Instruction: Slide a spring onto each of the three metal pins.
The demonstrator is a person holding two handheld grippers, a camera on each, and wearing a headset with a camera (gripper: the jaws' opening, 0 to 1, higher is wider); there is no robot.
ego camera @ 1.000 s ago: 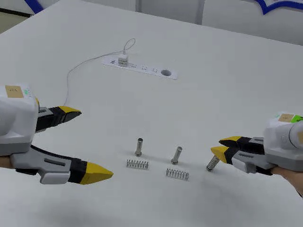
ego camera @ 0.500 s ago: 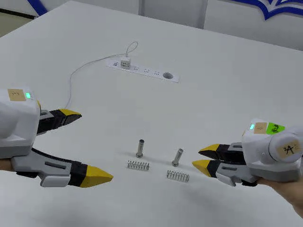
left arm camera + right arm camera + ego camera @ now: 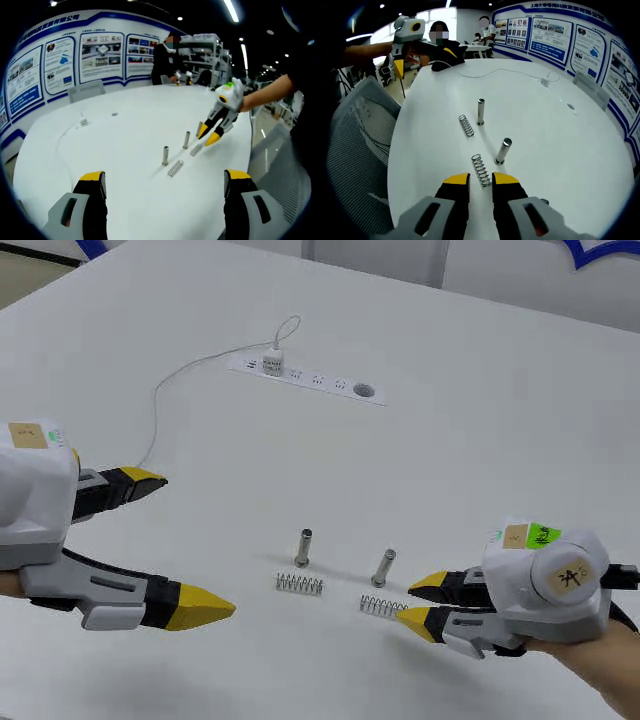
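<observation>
Spring (image 3: 378,606) lies flat on the white table (image 3: 480,460) at the tips of the right gripper (image 3: 420,602), not on any pin.

At lower right of the head view, the right gripper's jaws stand narrowly apart with nothing between them. Its yellow tips are just beside the spring's right end, though whether they touch it cannot be told. At lower left, the left gripper (image 3: 192,543) hangs with jaws spread wide and empty, well apart from the parts. Just behind the spring a metal pin (image 3: 383,567) stands on the table, leaning slightly. Left of it a second spring (image 3: 299,584) lies flat, just in front of a second pin (image 3: 303,548), which stands upright. Farther up, above centre, a white power strip (image 3: 306,379) carries a small charger (image 3: 273,364), its cable (image 3: 190,366) curving away to the left.
</observation>
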